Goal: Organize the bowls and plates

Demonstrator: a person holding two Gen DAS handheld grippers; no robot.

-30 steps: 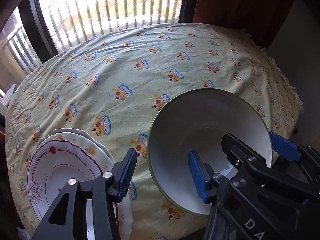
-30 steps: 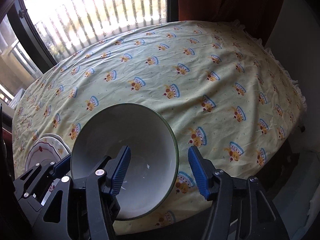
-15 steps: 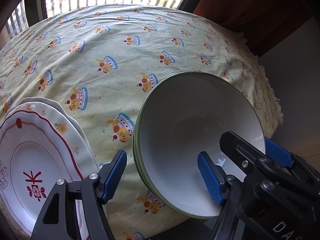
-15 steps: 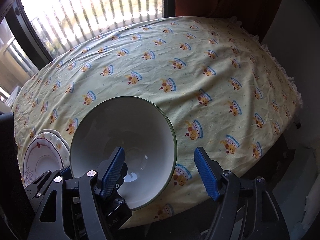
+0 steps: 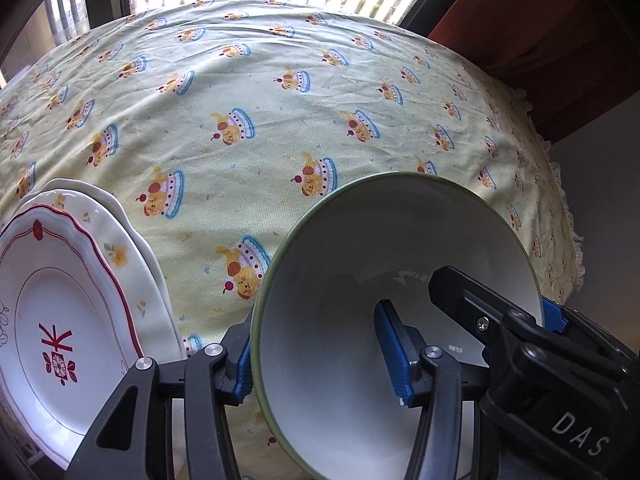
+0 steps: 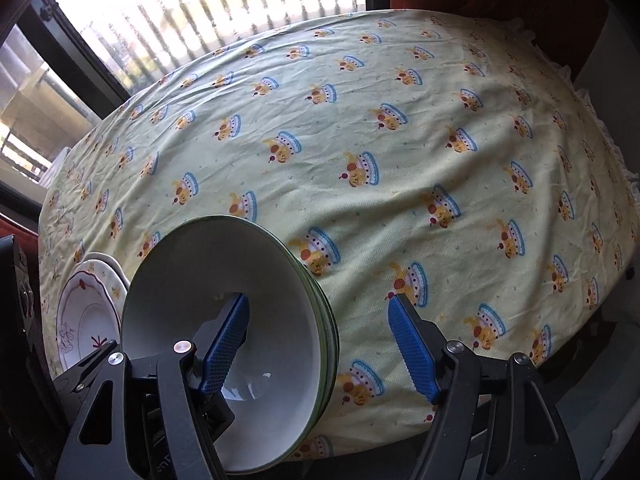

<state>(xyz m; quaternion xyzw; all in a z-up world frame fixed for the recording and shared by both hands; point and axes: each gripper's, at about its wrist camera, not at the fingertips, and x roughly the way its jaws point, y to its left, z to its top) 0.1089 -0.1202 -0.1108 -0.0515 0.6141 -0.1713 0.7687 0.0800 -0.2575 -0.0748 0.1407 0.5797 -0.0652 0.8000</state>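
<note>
Green-rimmed white ceramic bowls (image 5: 340,340), nested, are sitting with their rim between both tongs: left gripper (image 5: 320,364) closing astride it, right gripper (image 6: 320,344) standing apart.

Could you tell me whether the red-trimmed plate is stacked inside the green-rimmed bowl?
No, the red-trimmed plate lies on another plate, on the tablecloth beside the green-rimmed bowl, apart from it.

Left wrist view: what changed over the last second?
The left gripper moved in on the bowl and its fingers have just been closing across the left rim, one outside, one inside, not yet pinching it. The right gripper opened its fingers a little, straddling the opposite rim. Bowl, plates and tablecloth stayed put.
</note>
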